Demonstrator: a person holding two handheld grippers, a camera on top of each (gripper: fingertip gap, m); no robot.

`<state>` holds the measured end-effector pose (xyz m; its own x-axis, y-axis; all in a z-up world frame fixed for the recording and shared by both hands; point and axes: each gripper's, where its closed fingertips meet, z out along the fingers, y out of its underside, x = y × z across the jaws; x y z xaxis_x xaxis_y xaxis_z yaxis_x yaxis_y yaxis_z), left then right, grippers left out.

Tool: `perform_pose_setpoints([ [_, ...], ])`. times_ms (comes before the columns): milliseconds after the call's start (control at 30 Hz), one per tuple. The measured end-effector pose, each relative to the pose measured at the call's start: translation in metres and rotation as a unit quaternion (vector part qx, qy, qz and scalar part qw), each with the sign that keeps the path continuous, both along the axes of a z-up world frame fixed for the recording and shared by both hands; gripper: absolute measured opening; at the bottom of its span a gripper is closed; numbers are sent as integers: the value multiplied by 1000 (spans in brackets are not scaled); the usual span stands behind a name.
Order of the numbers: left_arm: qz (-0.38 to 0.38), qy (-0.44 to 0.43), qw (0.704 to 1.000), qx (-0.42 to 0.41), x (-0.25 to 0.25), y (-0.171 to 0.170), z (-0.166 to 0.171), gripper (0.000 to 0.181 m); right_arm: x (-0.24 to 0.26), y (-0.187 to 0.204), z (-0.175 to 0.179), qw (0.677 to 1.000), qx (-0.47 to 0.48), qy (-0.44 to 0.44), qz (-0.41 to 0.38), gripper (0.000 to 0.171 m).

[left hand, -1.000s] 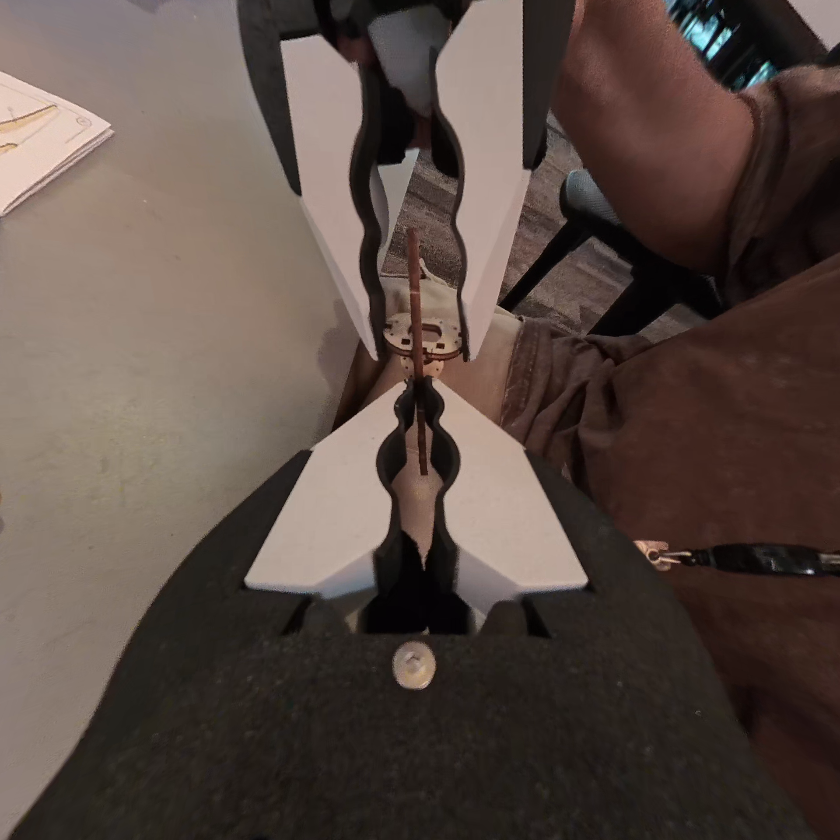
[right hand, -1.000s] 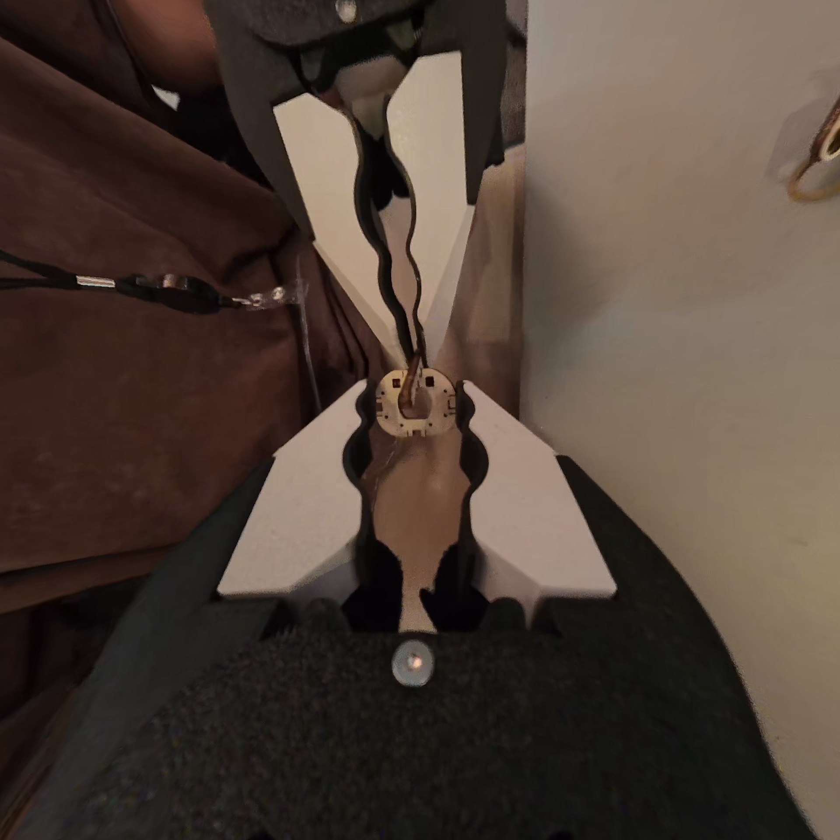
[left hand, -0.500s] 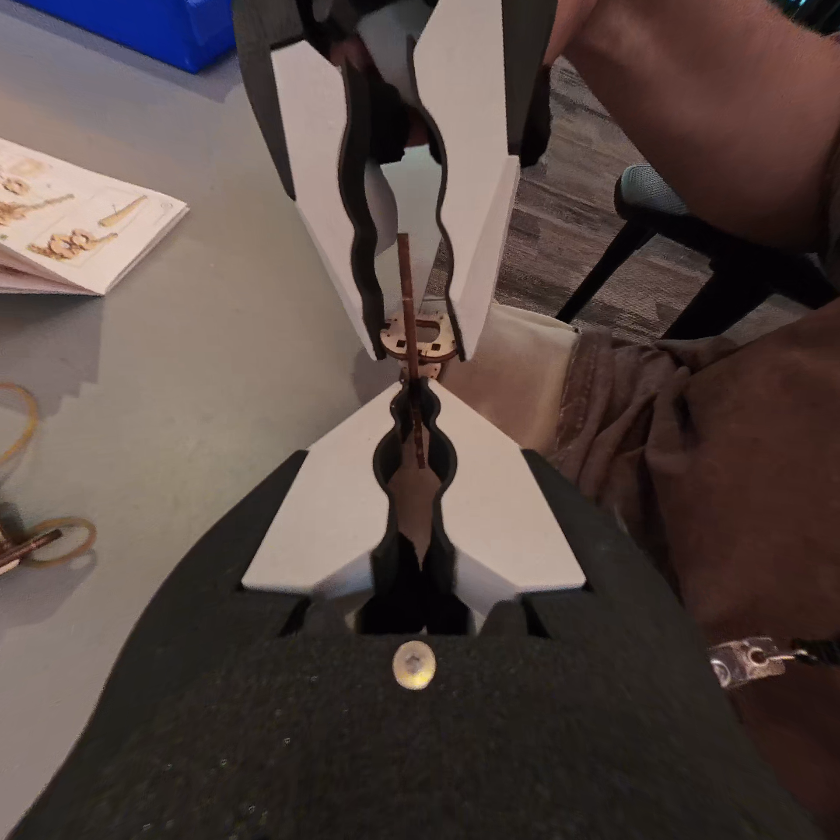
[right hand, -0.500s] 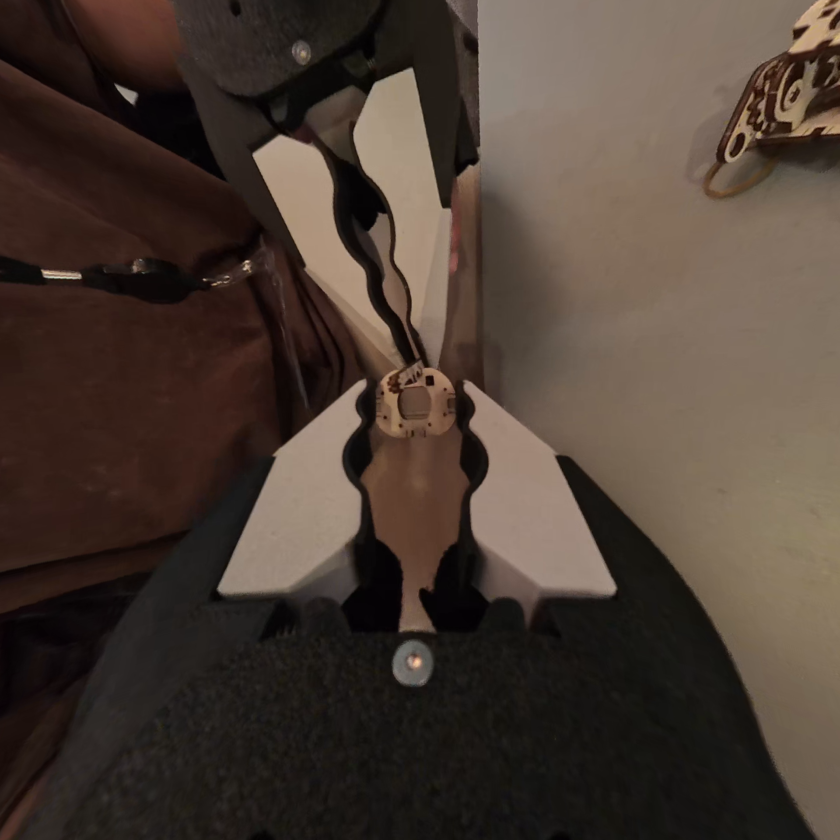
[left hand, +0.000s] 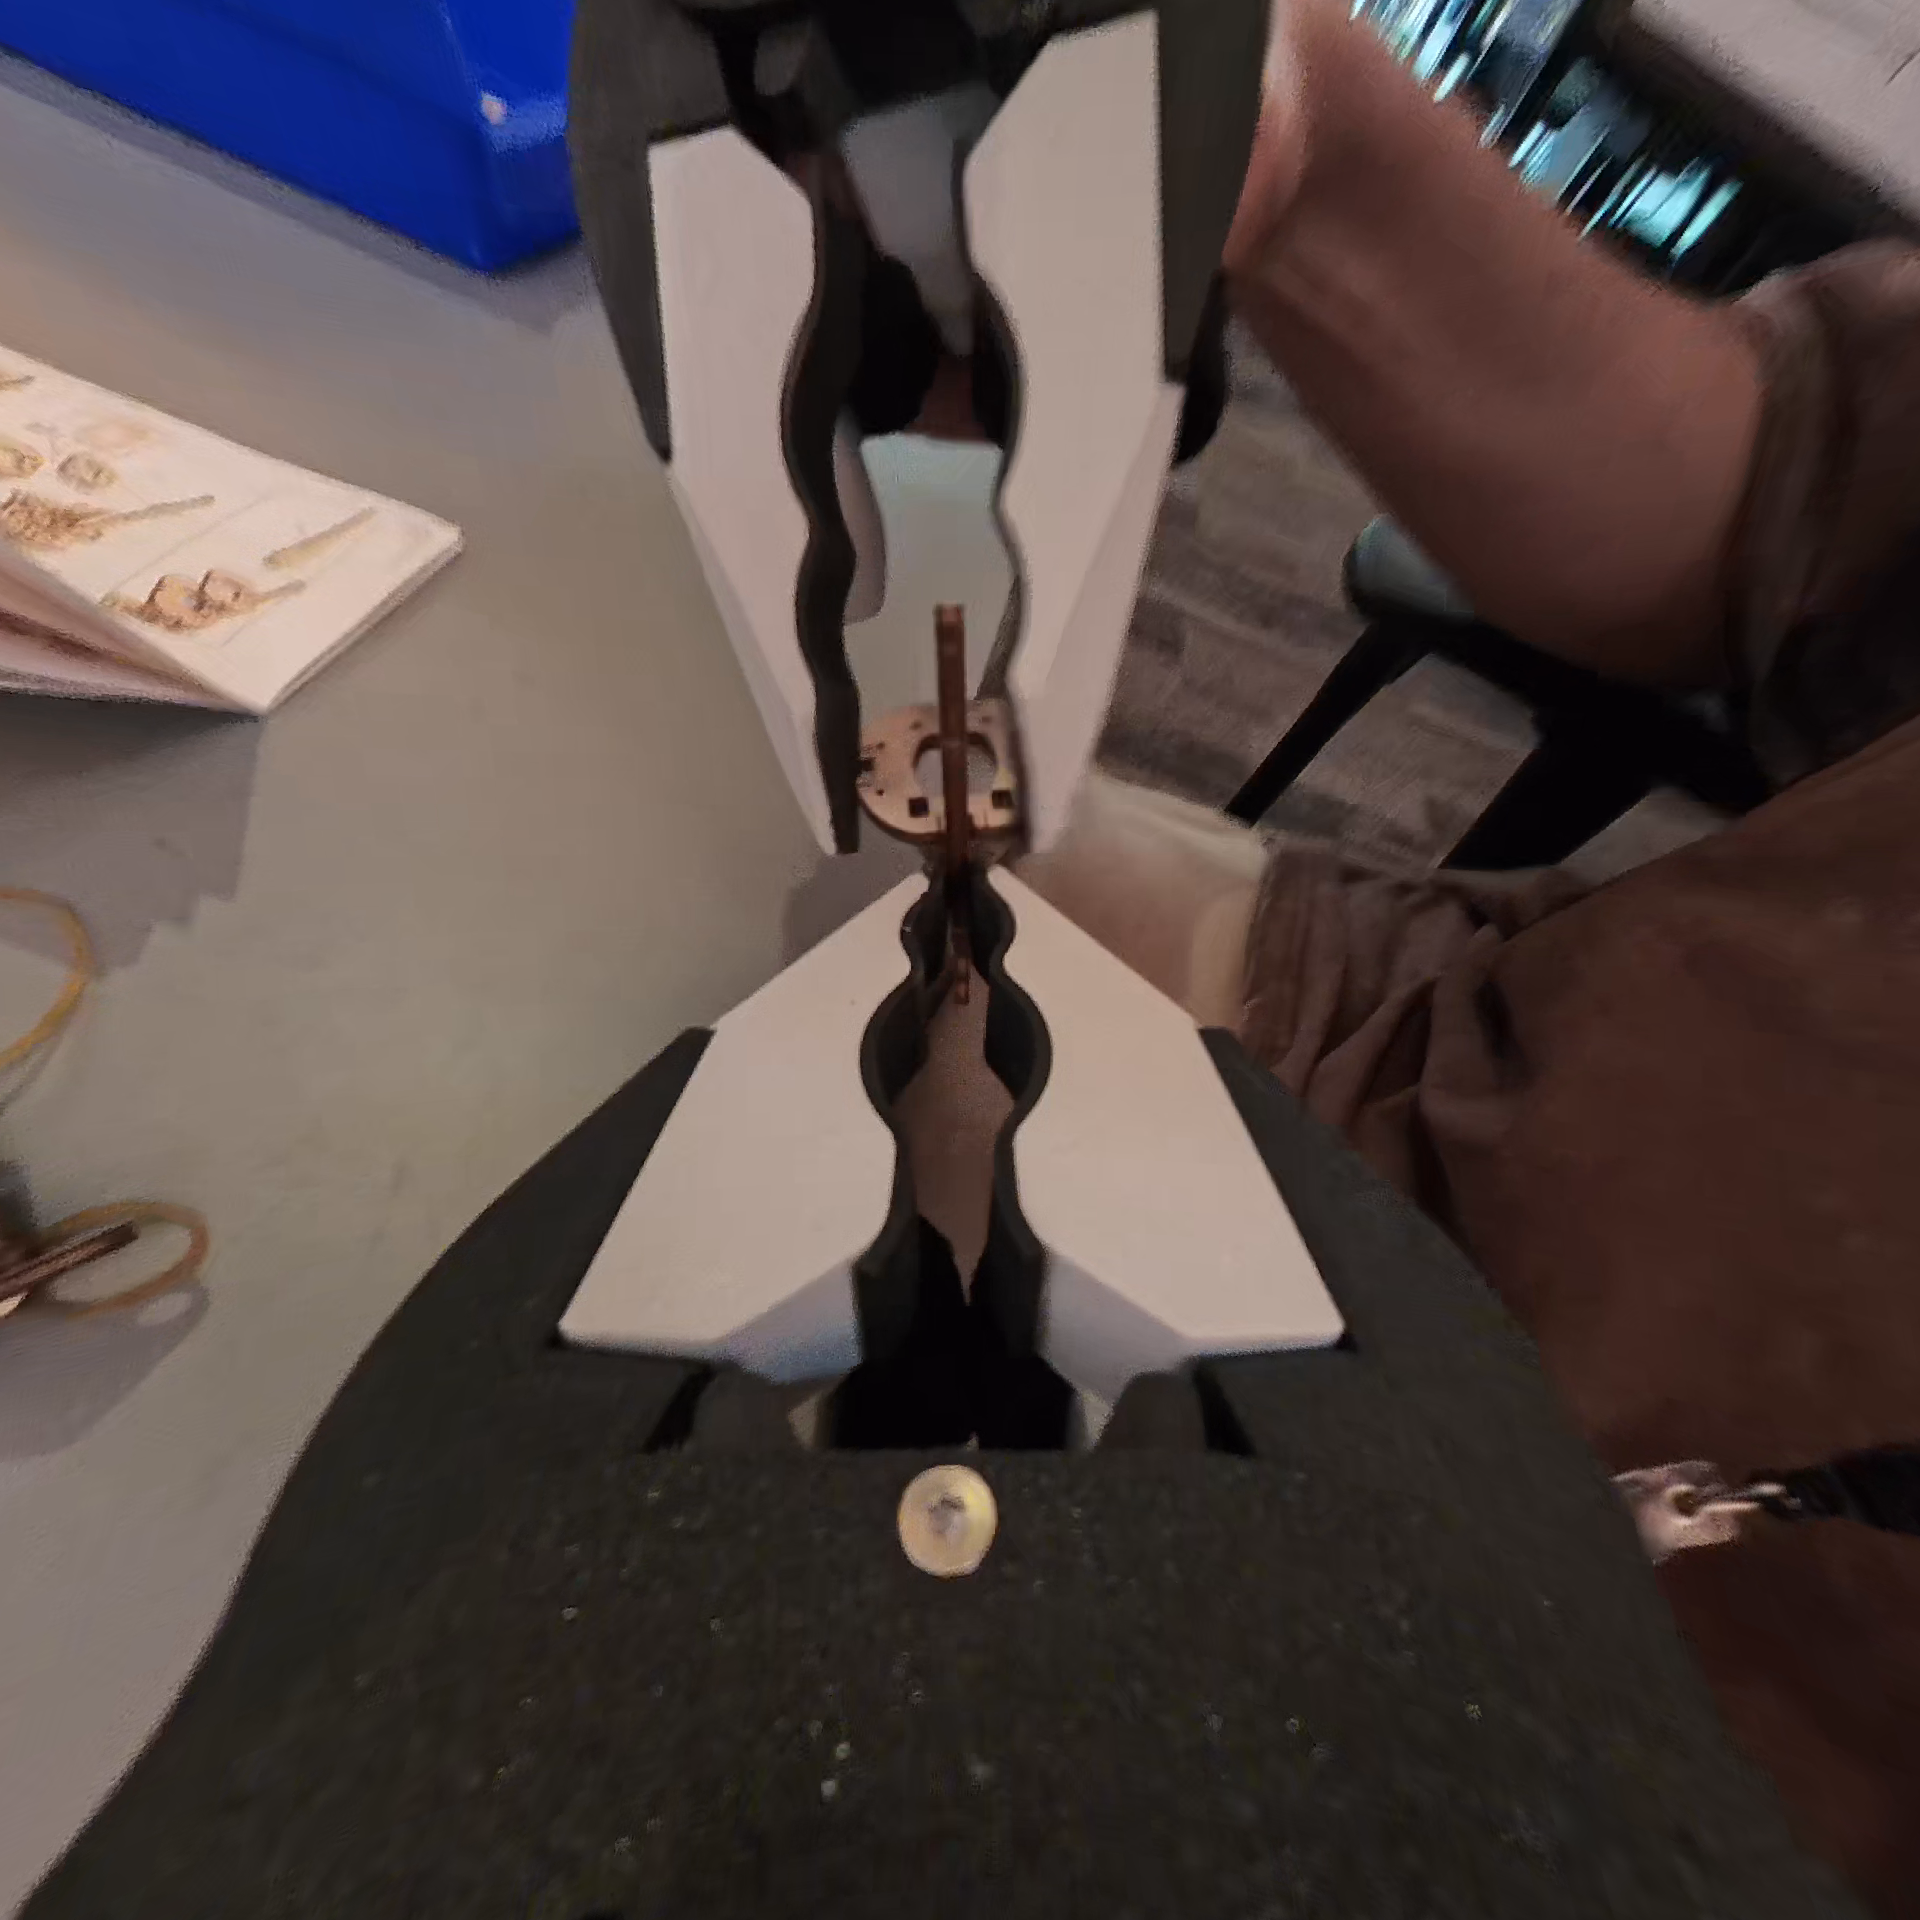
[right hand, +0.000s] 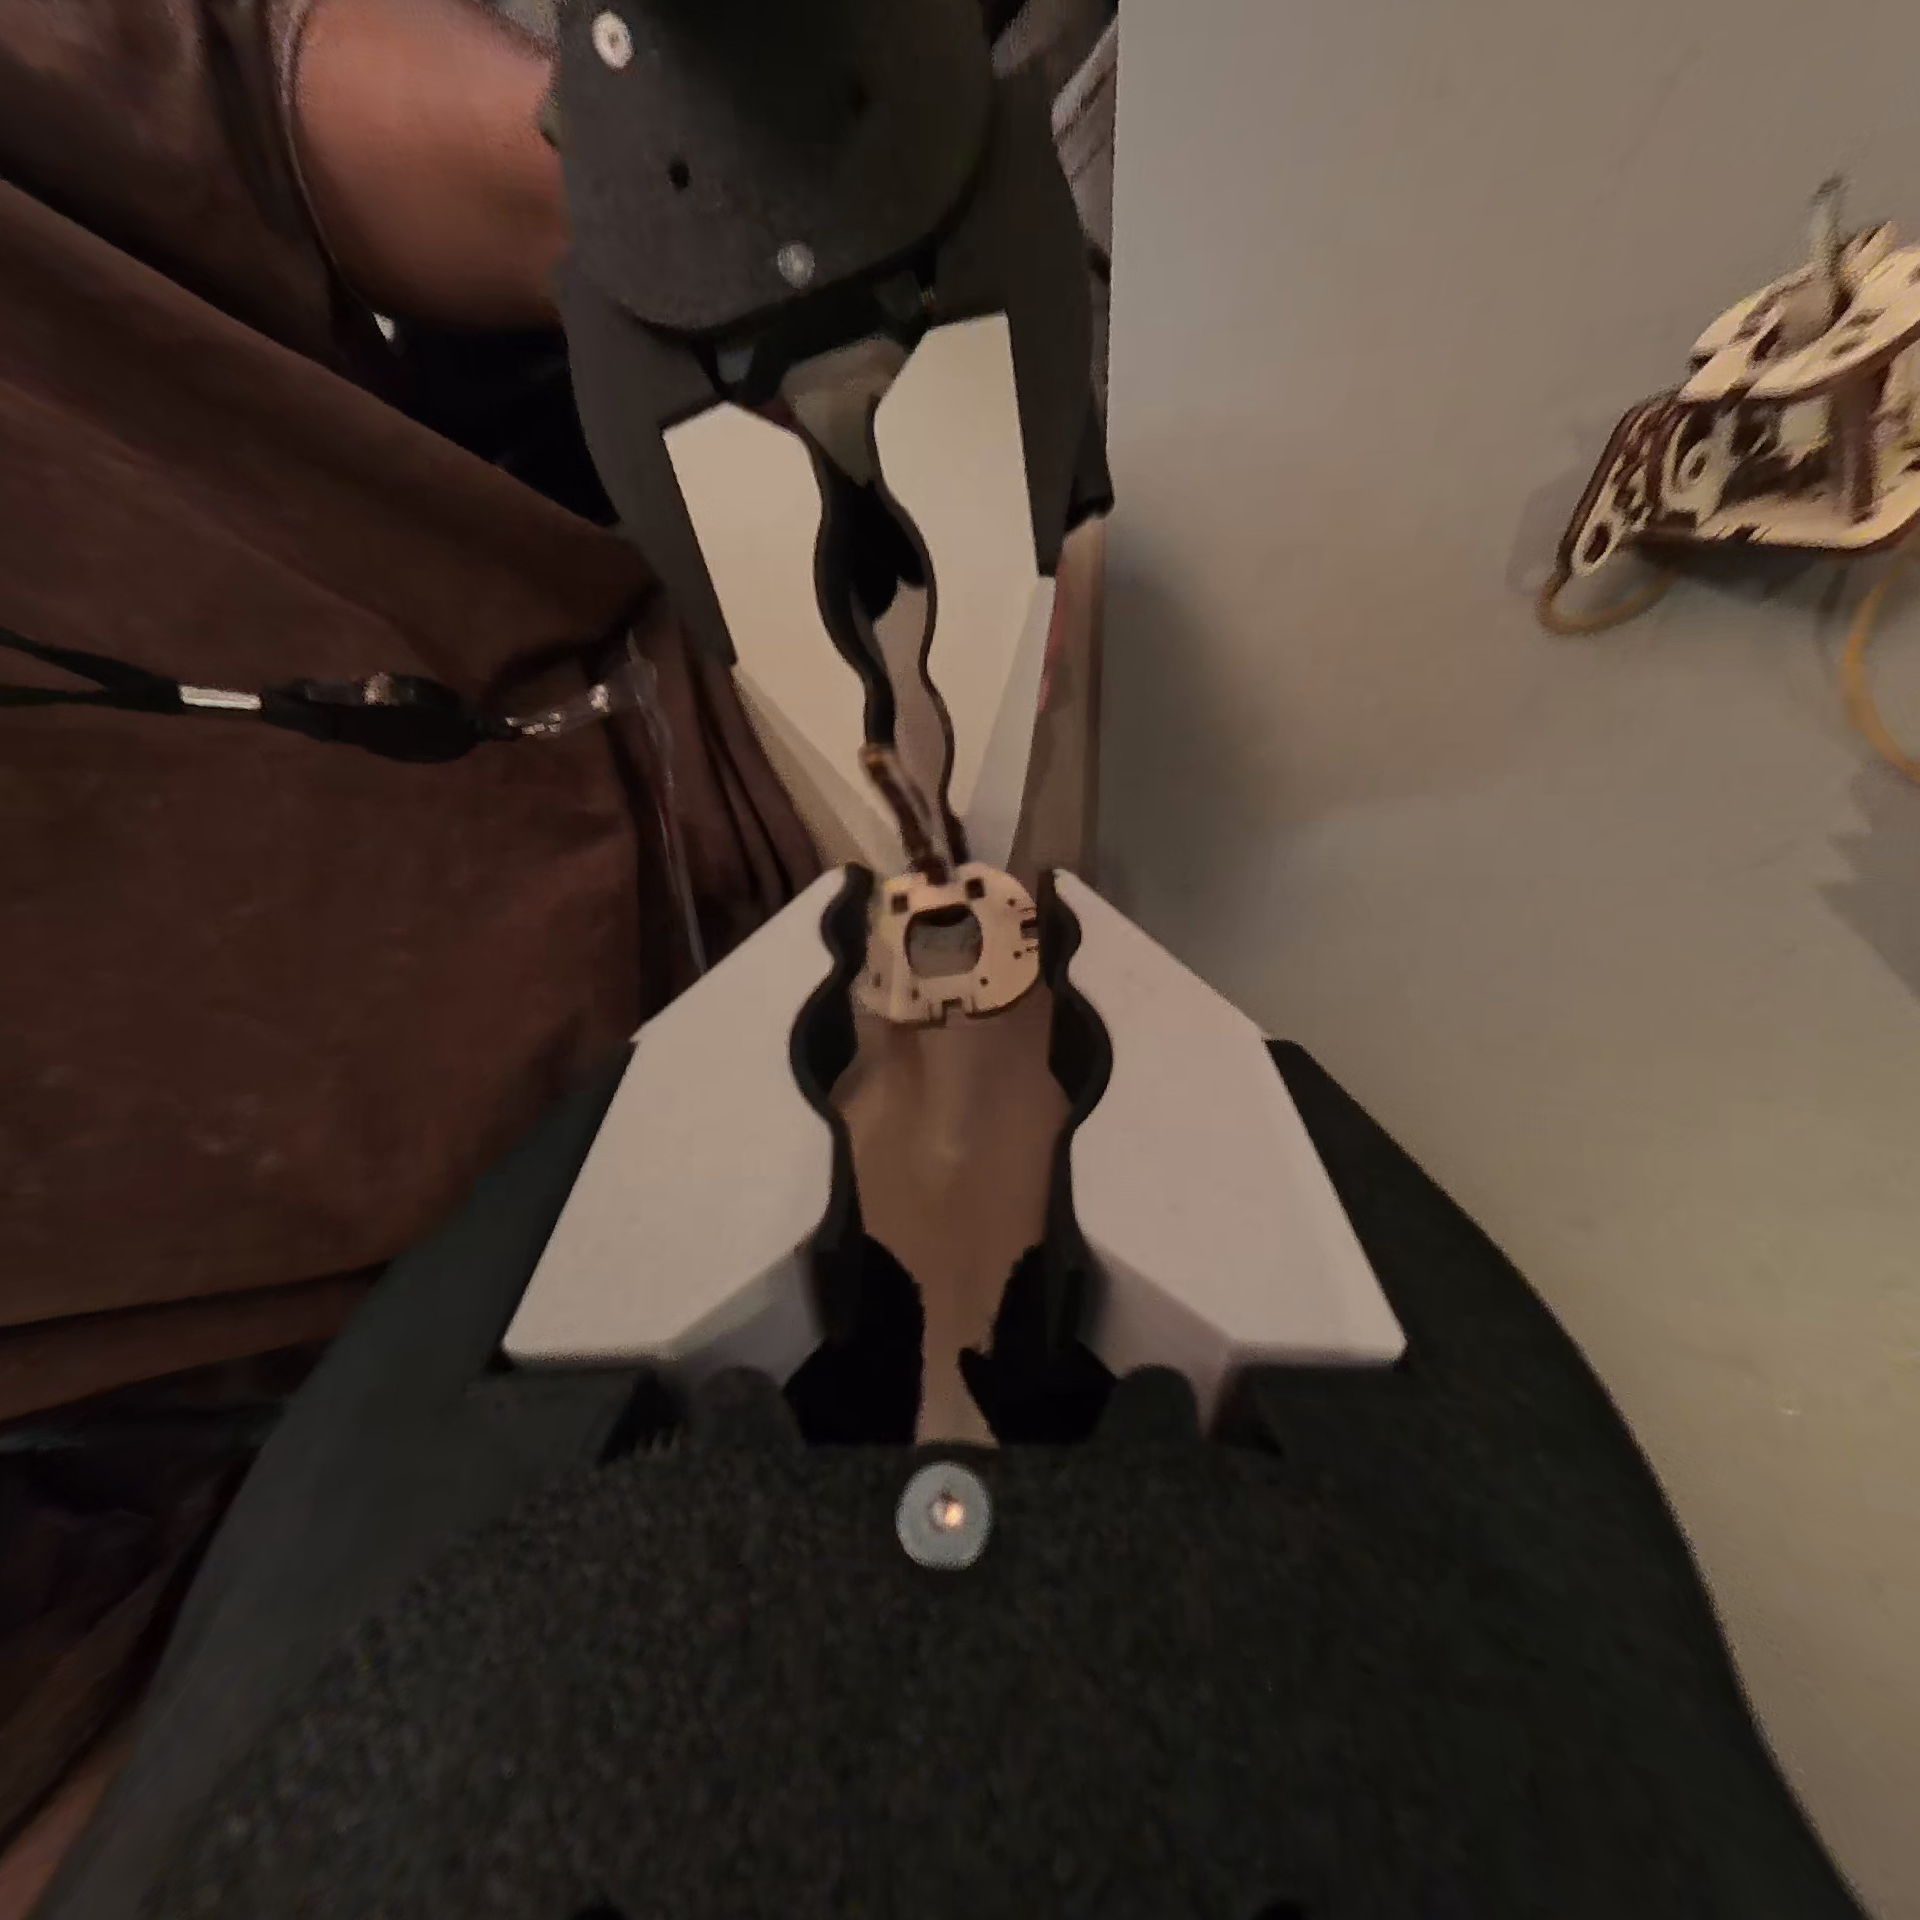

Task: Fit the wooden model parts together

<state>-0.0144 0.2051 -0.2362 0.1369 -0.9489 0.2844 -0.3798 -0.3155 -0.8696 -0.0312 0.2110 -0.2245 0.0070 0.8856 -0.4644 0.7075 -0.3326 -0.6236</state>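
Observation:
My left gripper (left hand: pixel 954 883) is shut on a thin dark wooden strip (left hand: pixel 951 717), which stands edge-on and points away from me. My right gripper (left hand: pixel 943 831) comes in from the top, tip to tip with the left. It is shut on a round pale wooden disc (left hand: pixel 914 774) with a central hole. The strip crosses the disc's hole. In the right wrist view, my right gripper (right hand: pixel 948 883) grips the disc (right hand: pixel 997 971) by its edges. The strip (right hand: pixel 906 805) meets the disc's upper rim, held in the left gripper (right hand: pixel 935 847). How far it sits in is hidden.
An open instruction booklet (left hand: pixel 208 582) and a blue bin (left hand: pixel 312 135) lie on the grey table (left hand: pixel 468 935) to the left. Rubber bands (left hand: pixel 135 1252) lie near its edge. A part-built wooden model (right hand: pixel 1766 416) sits on the table. A person's brown clothing (right hand: pixel 260 883) and a lanyard (right hand: pixel 343 696) are close by.
Both grippers have swung together toward the table, so more of it shows. In the right wrist view the strip's end has shifted from the disc's hole to its upper rim. The disc has tilted.

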Motion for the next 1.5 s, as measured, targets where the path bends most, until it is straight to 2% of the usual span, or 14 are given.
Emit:
perform_pose_setpoints([
  [33,1,-23,1000,-11,2,-1,8,2,-2,2,7,1000,5,12,-1,23],
  [67,7,-39,999,-10,3,1,14,2,-3,1,15,1000,7,21,5,15],
  [133,20,-71,997,-18,2,6,26,2,-5,5,26,999,26,33,0,13],
  [233,39,-102,994,-29,-1,14,38,2,-9,15,41,997,55,47,-12,14],
  [333,54,-103,993,-26,-3,21,38,2,-6,33,60,994,62,80,-39,23],
  [500,77,-101,991,-32,-6,32,35,2,19,72,81,976,64,160,-133,28],
  [600,80,-95,992,-29,-8,35,32,1,39,77,66,963,41,199,-177,33],
  [733,75,-104,991,-44,-6,36,34,2,31,50,48,948,-51,261,-177,38],
  [867,75,-159,981,-78,-6,38,51,2,10,22,20,964,-65,215,-144,32],
  [933,79,-179,977,-88,-10,39,58,1,2,18,19,962,-64,225,-140,22],
  [967,77,-186,975,-91,-11,39,60,1,0,16,18,966,-62,217,-129,6],
  [1000,77,-186,975,-94,-12,39,60,2,0,16,18,968,-55,210,-126,2],
  [1500,85,-208,971,-82,-14,39,70,1,-12,22,41,947,-91,265,-160,3],
])
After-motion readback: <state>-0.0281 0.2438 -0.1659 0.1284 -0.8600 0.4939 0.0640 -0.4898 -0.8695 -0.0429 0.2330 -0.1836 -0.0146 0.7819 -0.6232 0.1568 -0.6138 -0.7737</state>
